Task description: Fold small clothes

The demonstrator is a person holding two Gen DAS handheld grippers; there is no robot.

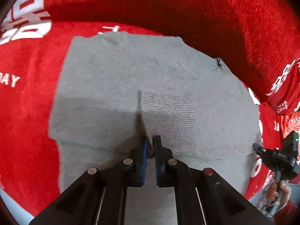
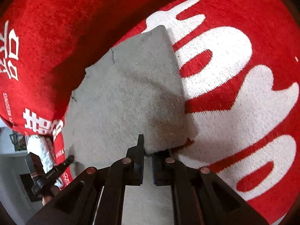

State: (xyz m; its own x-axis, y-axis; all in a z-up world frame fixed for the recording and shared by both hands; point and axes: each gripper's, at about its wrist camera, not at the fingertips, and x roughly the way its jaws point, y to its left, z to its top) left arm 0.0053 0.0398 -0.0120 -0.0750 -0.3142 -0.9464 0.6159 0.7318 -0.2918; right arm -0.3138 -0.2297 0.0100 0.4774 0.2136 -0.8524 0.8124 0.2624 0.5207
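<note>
Black linkage arms are filling the bottom of the left wrist view, and the left gripper (image 1: 151,140) is reaching down onto the grey garment (image 1: 116,78). Its jaws are pressed almost together, pinching a raised fold of the grey knit right at the lower edge of the ribbed cuff (image 1: 168,116), which is lying flat on the garment in the middle of the frame. A blue pad is showing on the inner face of the left finger. The garment itself is spreading across the centre of the picture, lying on a red blanket (image 1: 30,112) with white lettering, and a small dark thread (image 1: 218,63) is sticking out at its upper right edge.

Over at the lower right edge of that same view, the right gripper (image 1: 262,150) is coming into the picture, with a person's hand (image 1: 279,189) wrapped around its handle.

Switching to the right wrist view, the right gripper (image 2: 148,150) is sitting at the bottom centre, jaws drawn close and nipping the lower corner of the grey garment (image 2: 131,93), which is bulging up slightly just above the fingertips. Big white letters (image 2: 234,75) on the red blanket (image 2: 56,18) are running down the right side of the frame. At lower left, the left gripper (image 2: 69,159) is touching the garment's edge, held by a hand in a white sleeve (image 2: 41,146).
</note>
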